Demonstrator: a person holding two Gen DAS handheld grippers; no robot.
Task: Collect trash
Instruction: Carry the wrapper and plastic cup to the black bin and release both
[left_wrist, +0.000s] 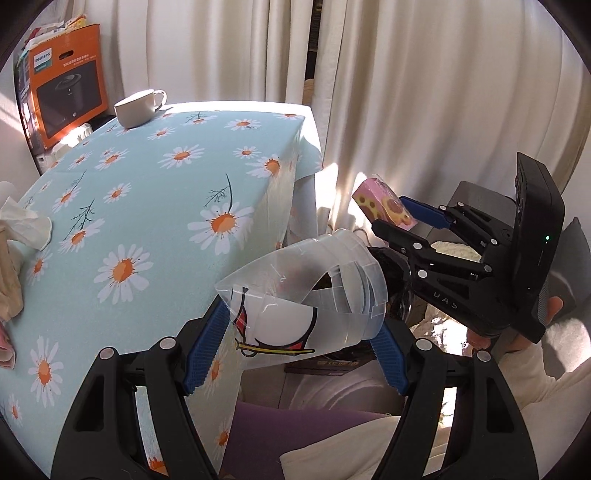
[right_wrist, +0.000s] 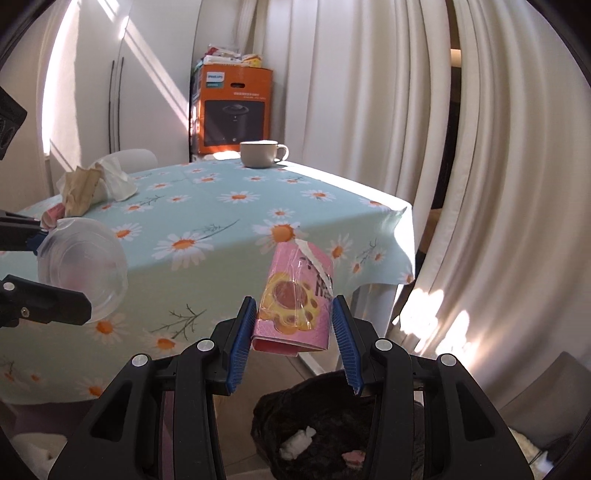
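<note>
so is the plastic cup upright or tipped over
Tipped. The plastic cup lies sideways between the left tongs, its round base facing the right wrist camera and its mouth pointing away.

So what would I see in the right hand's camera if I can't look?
The right gripper holds a pink snack box in its jaws, above a dark trash bin with some scraps inside. Behind is a daisy tablecloth with a white cup and crumpled tissues.

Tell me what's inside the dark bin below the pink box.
Inside the bin, a crumpled white tissue and a pink scrap show. The right hand-held gripper covers the rest.
</note>
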